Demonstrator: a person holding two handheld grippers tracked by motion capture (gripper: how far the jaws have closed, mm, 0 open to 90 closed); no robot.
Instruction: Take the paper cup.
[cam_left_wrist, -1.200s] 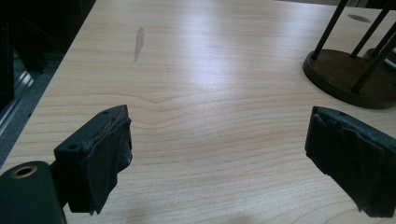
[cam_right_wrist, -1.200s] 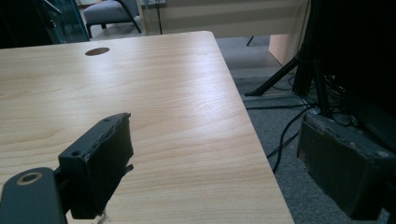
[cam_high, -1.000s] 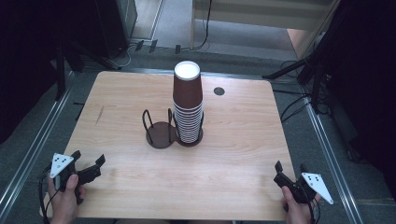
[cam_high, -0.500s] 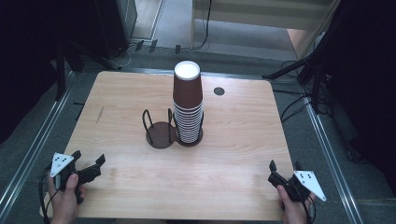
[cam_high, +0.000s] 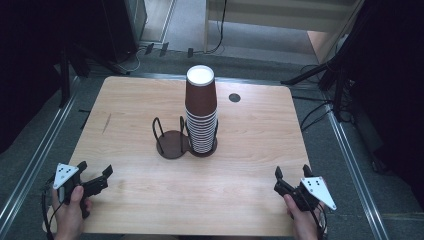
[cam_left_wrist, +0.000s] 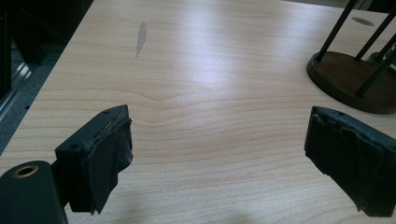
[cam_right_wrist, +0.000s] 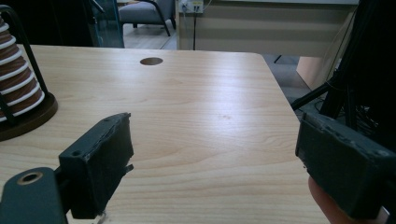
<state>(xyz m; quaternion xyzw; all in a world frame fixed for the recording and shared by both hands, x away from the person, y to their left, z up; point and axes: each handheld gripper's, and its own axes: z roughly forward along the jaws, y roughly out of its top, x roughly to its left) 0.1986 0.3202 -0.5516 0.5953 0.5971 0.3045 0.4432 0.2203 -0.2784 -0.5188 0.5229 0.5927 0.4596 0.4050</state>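
A tall stack of brown paper cups (cam_high: 201, 112), upside down with white rims, stands in the right half of a dark two-ring cup holder (cam_high: 172, 142) at the table's middle. The holder's left base (cam_left_wrist: 352, 80) is bare. My left gripper (cam_high: 95, 176) rests open near the front left corner, jaws wide apart over bare wood (cam_left_wrist: 217, 140). My right gripper (cam_high: 290, 175) is open near the front right corner, nothing between its jaws (cam_right_wrist: 215, 158). The cup stack (cam_right_wrist: 16, 79) appears at the left edge of the right gripper view.
The wooden table (cam_high: 250, 150) has a round cable hole (cam_high: 234, 97) at the back right and a faint scuff mark (cam_left_wrist: 141, 33) at the left. Metal rails and cables run beside the table on the floor.
The right gripper has slid a little to the left and forward along the front edge. The left gripper has barely shifted. The cups have not moved.
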